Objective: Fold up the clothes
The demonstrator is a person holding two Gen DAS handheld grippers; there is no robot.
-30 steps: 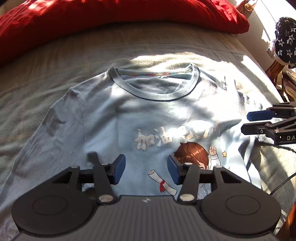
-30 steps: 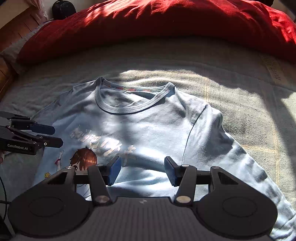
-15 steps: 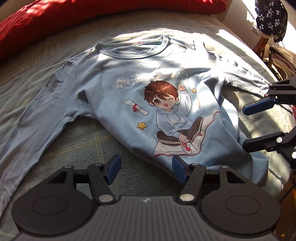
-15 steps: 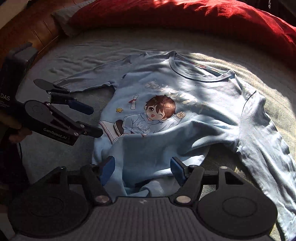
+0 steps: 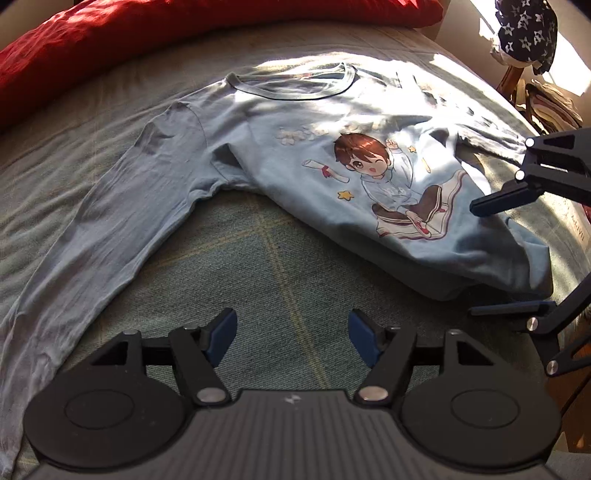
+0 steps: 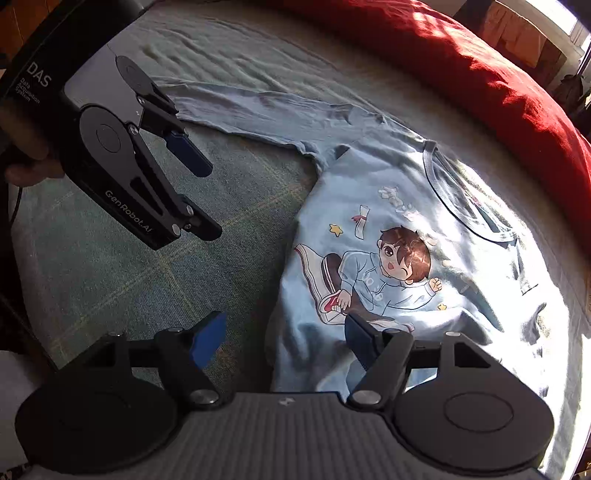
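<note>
A light blue long-sleeved shirt [image 5: 369,155] with a cartoon boy print lies face up on the bed, collar toward the red bedding. One sleeve [image 5: 110,221] stretches out flat to the left; the lower hem is bunched. My left gripper [image 5: 291,332] is open above bare blanket, short of the shirt, with nothing between its fingers. The right gripper [image 5: 474,260] shows at the right edge, open beside the hem. In the right wrist view, my right gripper [image 6: 282,332] stands open over the edge of the shirt [image 6: 388,258] near the hem, and the left gripper [image 6: 210,201] hangs open at upper left.
A grey-green checked blanket [image 5: 277,258] covers the bed. Red bedding [image 5: 110,44] lies along the far side. A star-patterned cloth [image 5: 524,33] hangs at the top right past the bed edge. A hand [image 6: 26,173] holds the left gripper.
Both grippers have drawn back from the chest of the shirt toward its hem, staying open. The right wrist view has swung so the shirt lies to its right.
</note>
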